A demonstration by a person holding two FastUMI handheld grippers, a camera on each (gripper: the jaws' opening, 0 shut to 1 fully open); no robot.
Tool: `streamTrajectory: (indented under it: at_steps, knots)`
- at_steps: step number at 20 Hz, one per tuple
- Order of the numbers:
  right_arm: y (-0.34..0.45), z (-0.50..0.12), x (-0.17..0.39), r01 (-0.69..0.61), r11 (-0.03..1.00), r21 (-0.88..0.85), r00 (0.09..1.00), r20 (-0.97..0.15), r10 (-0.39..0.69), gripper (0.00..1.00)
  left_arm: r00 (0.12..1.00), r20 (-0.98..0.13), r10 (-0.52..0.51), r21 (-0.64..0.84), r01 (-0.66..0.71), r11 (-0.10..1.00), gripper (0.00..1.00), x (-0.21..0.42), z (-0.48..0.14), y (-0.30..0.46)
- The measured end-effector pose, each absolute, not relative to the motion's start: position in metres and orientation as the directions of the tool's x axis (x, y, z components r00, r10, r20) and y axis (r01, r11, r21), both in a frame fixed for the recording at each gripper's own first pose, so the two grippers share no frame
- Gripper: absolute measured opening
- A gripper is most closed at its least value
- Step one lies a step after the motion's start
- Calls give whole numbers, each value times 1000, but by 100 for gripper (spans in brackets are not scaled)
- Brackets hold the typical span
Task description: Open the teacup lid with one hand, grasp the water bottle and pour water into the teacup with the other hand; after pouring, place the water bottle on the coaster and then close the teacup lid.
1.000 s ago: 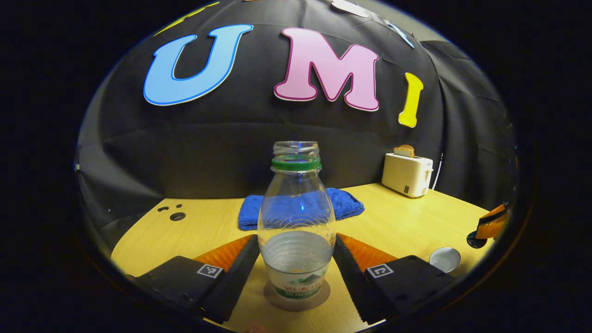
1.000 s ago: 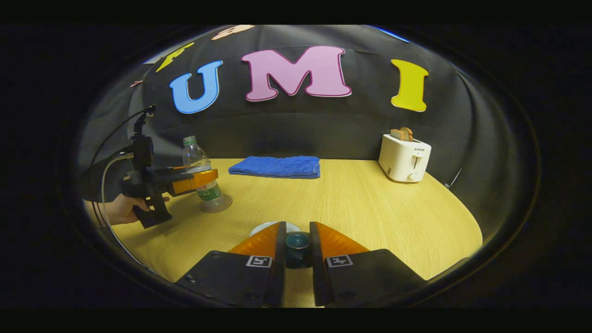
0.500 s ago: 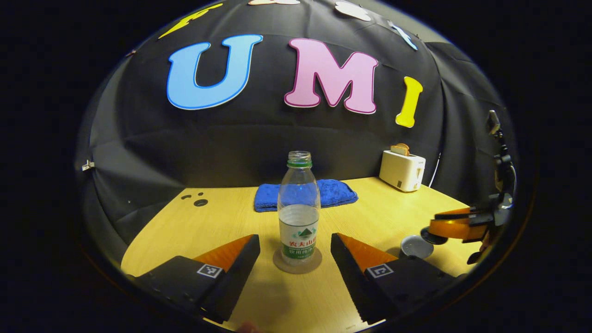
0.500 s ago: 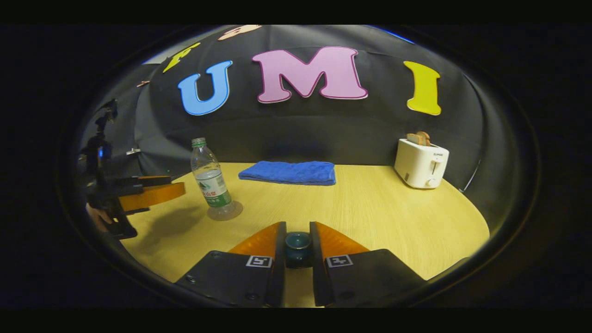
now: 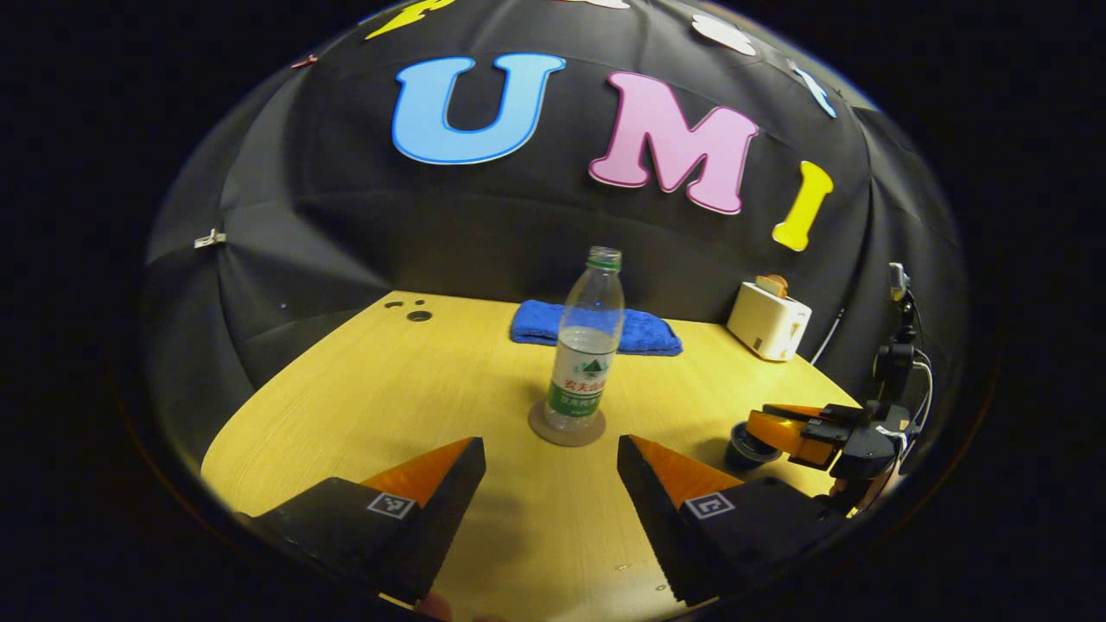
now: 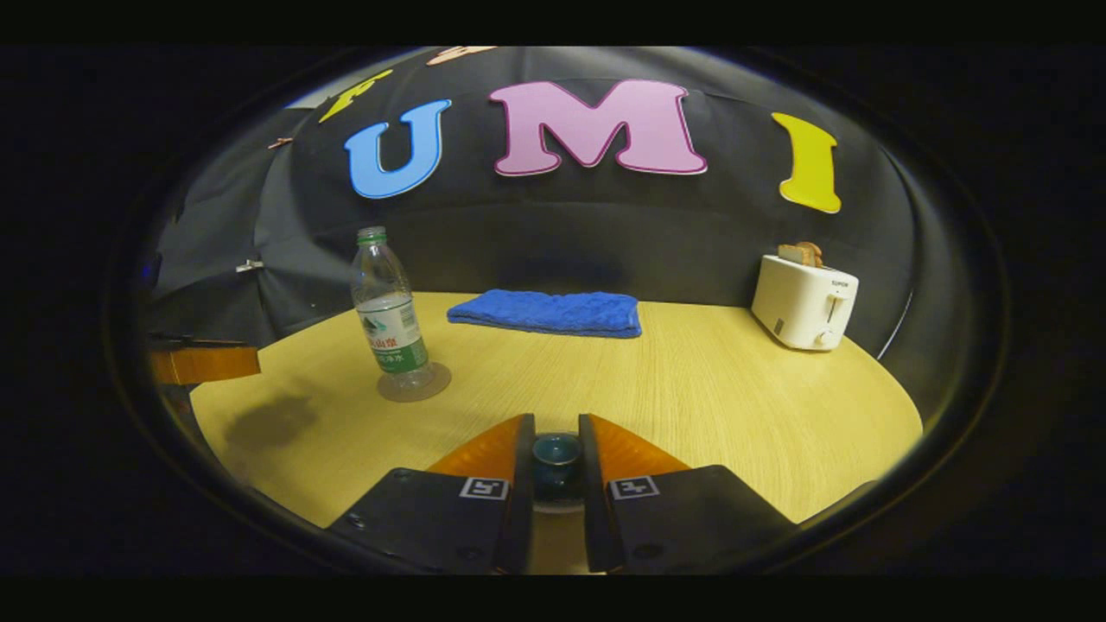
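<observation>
While right gripper (image 6: 556,462) jaws clamp round glazed lid knob (image 6: 556,451), left gripper (image 5: 551,471) jaws apart.

One bottle (image 5: 586,349), one coaster (image 5: 567,429), one toaster (image 5: 768,320), one towel (image 5: 644,332).

You see a clear water bottle (image 5: 587,345) with a green neck ring and white-and-green label on a brown coaster (image 5: 566,429), a blue towel (image 6: 546,312), a white toaster (image 6: 804,301) and a pale woodgrain table (image 6: 691,397).

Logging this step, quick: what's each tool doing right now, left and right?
Left tool: open, holding nothing, back from the water bottle.
Right tool: shut on the teacup lid.
</observation>
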State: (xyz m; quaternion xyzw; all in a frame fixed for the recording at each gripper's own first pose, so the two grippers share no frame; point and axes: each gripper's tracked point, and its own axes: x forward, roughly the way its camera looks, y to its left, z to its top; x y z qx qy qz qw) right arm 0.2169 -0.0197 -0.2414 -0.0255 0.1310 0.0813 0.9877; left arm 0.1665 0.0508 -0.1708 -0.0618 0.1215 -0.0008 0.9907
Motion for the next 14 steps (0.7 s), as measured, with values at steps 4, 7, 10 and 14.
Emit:
streamTrajectory:
  at_steps: [4, 7, 10, 14]
  knots:
    - [-19, -244, 219, -177, 984, -27, 951, -263, 164, 28, 964, -264, -10, -127, -25, 992, 96, 159, -177, 50]
    - [-18, -244, 217, -184, 982, -42, 952, -254, 168, 38, 964, -264, -10, -159, -33, 987, 96, 156, -176, 44]
    - [-18, -245, 216, -193, 980, -41, 950, -257, 177, 35, 963, -269, 4, -150, -46, 988, 96, 152, -175, 37]
    - [-23, -228, 207, -191, 981, -19, 951, -250, 180, 71, 965, -261, 2, -116, -34, 993, 96, 139, -153, 22]
